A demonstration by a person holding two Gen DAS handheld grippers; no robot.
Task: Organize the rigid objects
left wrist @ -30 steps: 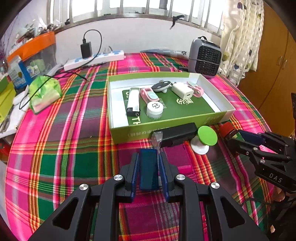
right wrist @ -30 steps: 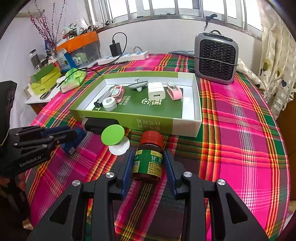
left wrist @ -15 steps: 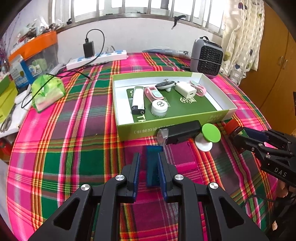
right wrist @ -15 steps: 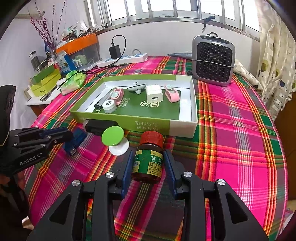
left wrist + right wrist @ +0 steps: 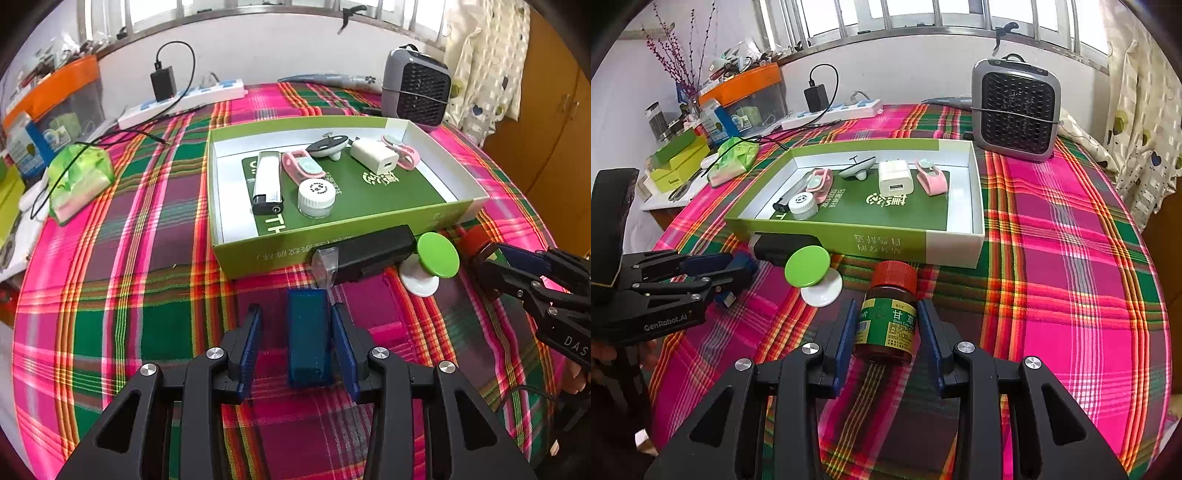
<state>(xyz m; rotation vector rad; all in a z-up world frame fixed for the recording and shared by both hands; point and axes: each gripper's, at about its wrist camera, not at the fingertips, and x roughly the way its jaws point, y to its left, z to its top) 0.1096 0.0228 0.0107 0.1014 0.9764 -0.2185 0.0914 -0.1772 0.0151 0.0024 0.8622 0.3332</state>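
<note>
A dark blue block [image 5: 308, 336] lies on the plaid cloth between the fingers of my left gripper [image 5: 295, 310]. Its jaws are opening: the left pad stands clear of the block and the right pad is close beside it. My right gripper [image 5: 886, 305] is shut on a brown bottle [image 5: 888, 321] with a red cap and a green label. The green tray [image 5: 369, 225] holds a lighter [image 5: 266, 182], a white jar [image 5: 316, 197], a white charger [image 5: 373, 160] and pink clips. In the right wrist view the left gripper [image 5: 738, 269] sits low at the left.
A black box [image 5: 369, 254] and a green-topped white disc [image 5: 430, 262] lie against the tray's front wall. A grey heater [image 5: 1015, 110] stands behind the tray. A power strip [image 5: 184, 103], a green bag [image 5: 79, 177] and boxes crowd the far left.
The left jaws, shut on the blue block in the earlier frames, have spread apart and let it go. The right gripper and its bottle have not moved.
</note>
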